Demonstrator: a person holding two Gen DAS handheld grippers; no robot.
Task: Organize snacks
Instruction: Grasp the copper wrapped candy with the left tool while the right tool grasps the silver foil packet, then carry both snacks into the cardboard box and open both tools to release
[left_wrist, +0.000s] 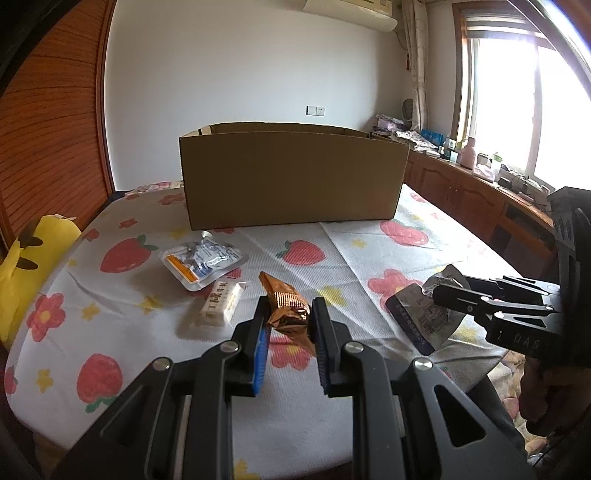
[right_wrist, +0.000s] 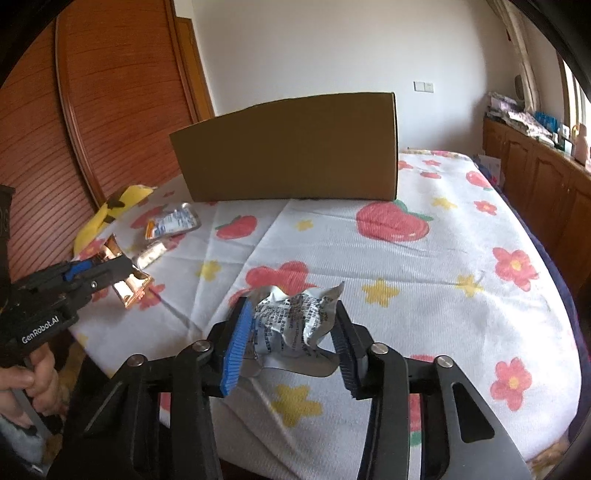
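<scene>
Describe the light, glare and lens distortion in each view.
Left wrist view: the window is blown out white, the cardboard box is backlit and dark, and the fisheye bends the wardrobe. Right wrist view: softer, even light; the copper wrapper glints; edges curve.

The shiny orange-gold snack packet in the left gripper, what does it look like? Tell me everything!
The shiny orange-gold foil snack packet is crinkled and glossy, with a ribbed, sealed end. It sits tilted between the blue-padded fingers of the left gripper, which press on both its sides. It looks lifted off the strawberry-print cloth below. A white wrapped snack bar lies nearby, not touching it.
</scene>
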